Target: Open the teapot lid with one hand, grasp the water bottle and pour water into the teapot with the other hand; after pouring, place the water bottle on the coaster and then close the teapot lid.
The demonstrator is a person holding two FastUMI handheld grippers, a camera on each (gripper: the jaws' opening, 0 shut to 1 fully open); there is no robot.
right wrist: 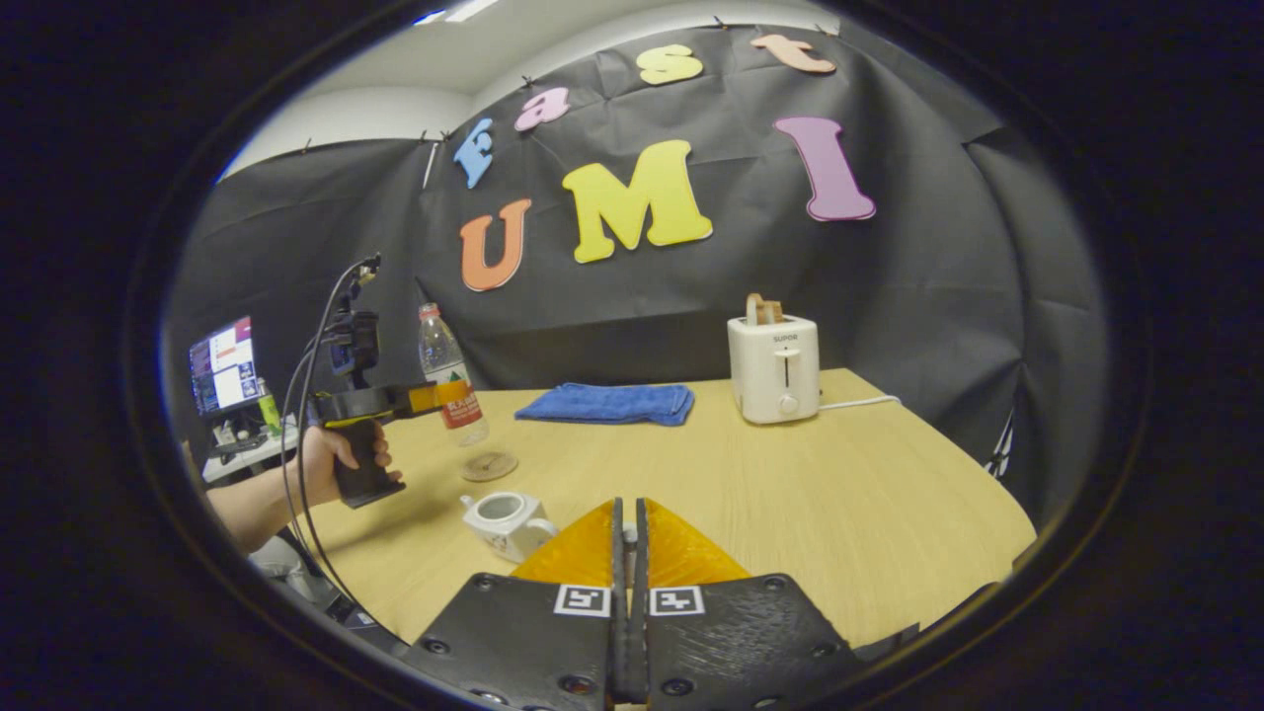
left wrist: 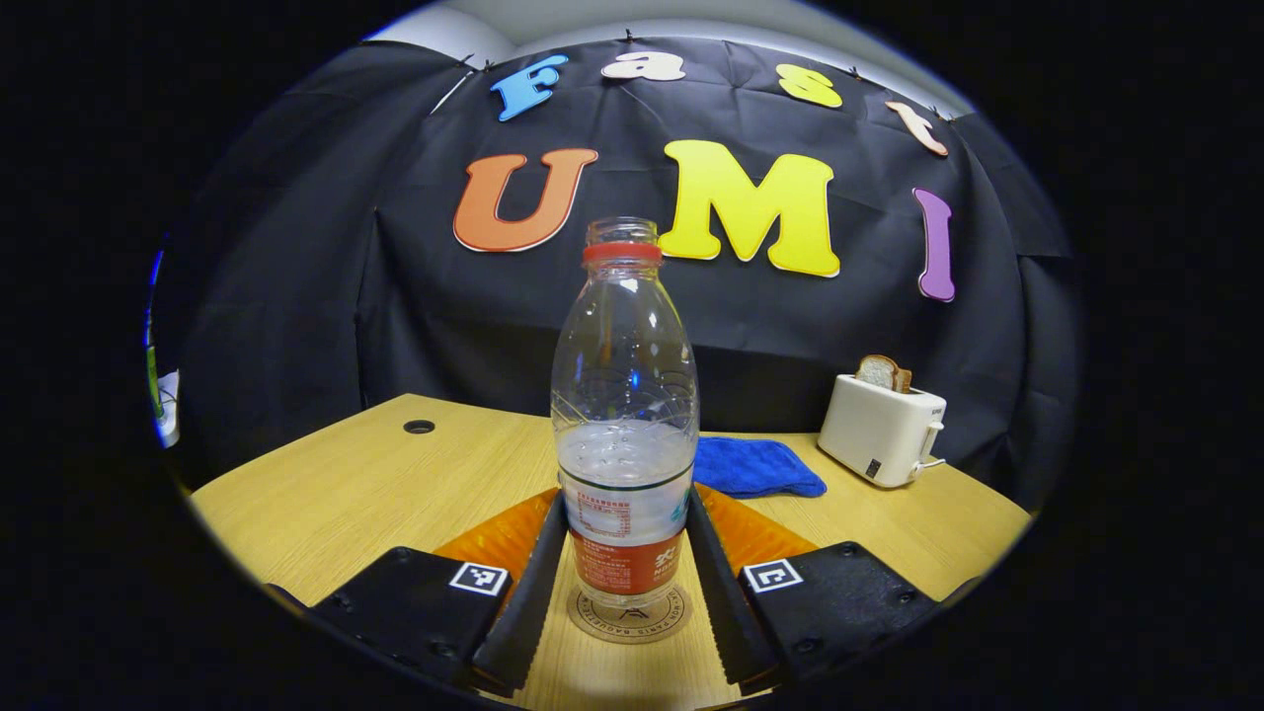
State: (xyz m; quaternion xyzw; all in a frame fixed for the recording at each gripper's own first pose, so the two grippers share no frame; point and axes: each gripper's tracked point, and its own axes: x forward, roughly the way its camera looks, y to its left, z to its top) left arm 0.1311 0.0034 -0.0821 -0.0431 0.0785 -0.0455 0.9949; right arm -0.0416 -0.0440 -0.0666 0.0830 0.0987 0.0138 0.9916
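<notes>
An uncapped clear water bottle (left wrist: 624, 395), part full and with a red label, stands upright between the fingers of my left gripper (left wrist: 625, 506), which is shut on its lower body. A round coaster (left wrist: 629, 614) lies right under its base. In the right gripper view the bottle (right wrist: 446, 375) hangs slightly above the coaster (right wrist: 489, 465), held by the left gripper (right wrist: 434, 398) in a person's hand (right wrist: 331, 459). The white teapot (right wrist: 506, 518) sits lidless on the table, just left of my right gripper (right wrist: 628, 513), which is shut on a small pale piece, apparently the lid's knob.
A blue cloth (right wrist: 607, 403) lies at the back of the wooden table (right wrist: 790, 494). A white toaster (right wrist: 774, 367) holding bread stands at the back right, its cord trailing right. A screen (right wrist: 222, 365) sits beyond the table's left edge. A cable hole (left wrist: 419, 427) marks the tabletop.
</notes>
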